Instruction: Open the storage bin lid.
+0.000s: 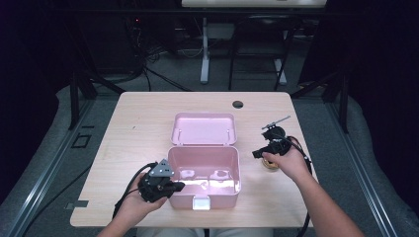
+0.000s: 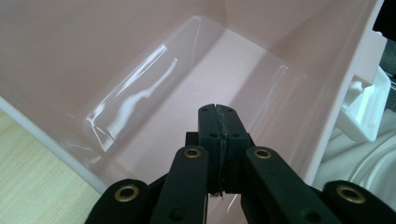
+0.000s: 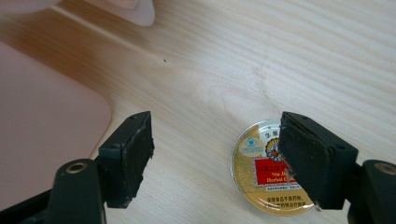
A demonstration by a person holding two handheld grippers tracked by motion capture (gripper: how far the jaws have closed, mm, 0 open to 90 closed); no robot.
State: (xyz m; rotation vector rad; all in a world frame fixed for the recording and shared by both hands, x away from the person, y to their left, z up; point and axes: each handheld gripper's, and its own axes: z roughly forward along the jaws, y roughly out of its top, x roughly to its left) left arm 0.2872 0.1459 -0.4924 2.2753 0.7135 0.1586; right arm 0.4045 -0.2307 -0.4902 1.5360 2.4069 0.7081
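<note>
A pink plastic box (image 1: 204, 174) stands open mid-table, its lid (image 1: 203, 129) laid back flat behind it. My left gripper (image 1: 170, 186) is at the box's front left corner, jaws shut with nothing between them, reaching over the rim into the pink interior (image 2: 154, 70). My right gripper (image 1: 258, 153) is open to the right of the box, just above a small round gold tin (image 3: 269, 167) with a red label lying flat on the wood. In the right gripper view the right jaw partly covers the tin. The tin (image 1: 271, 166) peeks out under the hand.
The box has a white latch (image 1: 200, 202) at its front wall. A dark round cable hole (image 1: 237, 104) sits near the table's far edge. Bare wood (image 1: 138, 128) lies left of the box. Table legs and cables stand beyond the far edge.
</note>
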